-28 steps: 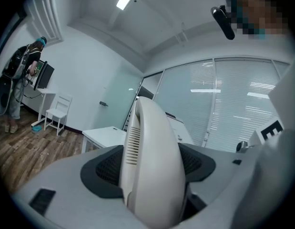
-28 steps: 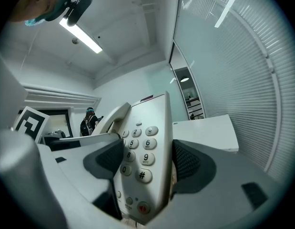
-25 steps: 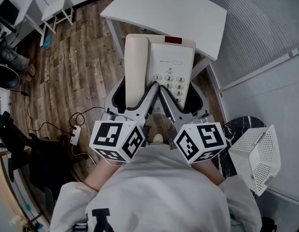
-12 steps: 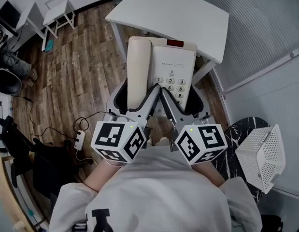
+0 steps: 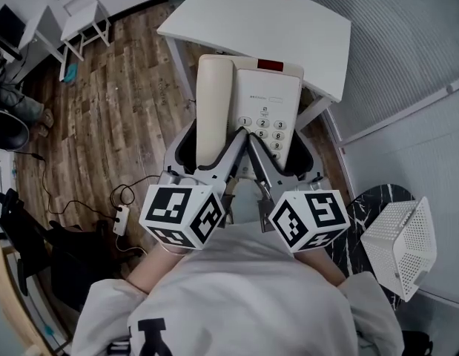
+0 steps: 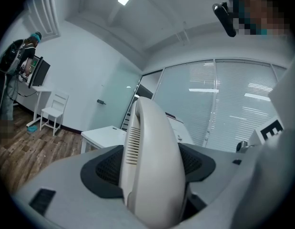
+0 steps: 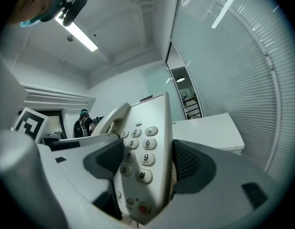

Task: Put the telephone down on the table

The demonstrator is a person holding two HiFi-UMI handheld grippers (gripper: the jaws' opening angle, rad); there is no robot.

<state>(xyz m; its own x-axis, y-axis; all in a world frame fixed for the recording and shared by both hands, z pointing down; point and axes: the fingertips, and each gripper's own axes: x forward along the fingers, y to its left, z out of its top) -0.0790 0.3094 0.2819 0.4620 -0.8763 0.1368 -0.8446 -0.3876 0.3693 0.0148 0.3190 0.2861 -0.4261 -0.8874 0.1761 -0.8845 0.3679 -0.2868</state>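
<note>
A cream telephone (image 5: 265, 102), its handset (image 5: 213, 102) lying in the cradle on the left side, is held in the air by both grippers. Its far end overlaps the near edge of the white table (image 5: 251, 17) in the head view. My left gripper (image 5: 211, 150) is shut on the handset end (image 6: 152, 171). My right gripper (image 5: 277, 154) is shut on the keypad side of the telephone (image 7: 145, 161), with its dark pads (image 7: 190, 163) pressed to the body's edges. The table shows beyond the phone in both gripper views, behind the handset (image 6: 104, 136) and at right (image 7: 209, 130).
Wood floor lies under the phone. A white perforated basket (image 5: 400, 243) sits on a dark round surface (image 5: 362, 199) at right. A power strip with cables (image 5: 119, 217) lies on the floor at left, and a white chair (image 5: 73, 6) stands far left. A person (image 6: 14, 75) stands in the distance.
Both grippers keep their hold on the telephone. The head view has drifted slightly, and the phone stays at the table's near edge.
</note>
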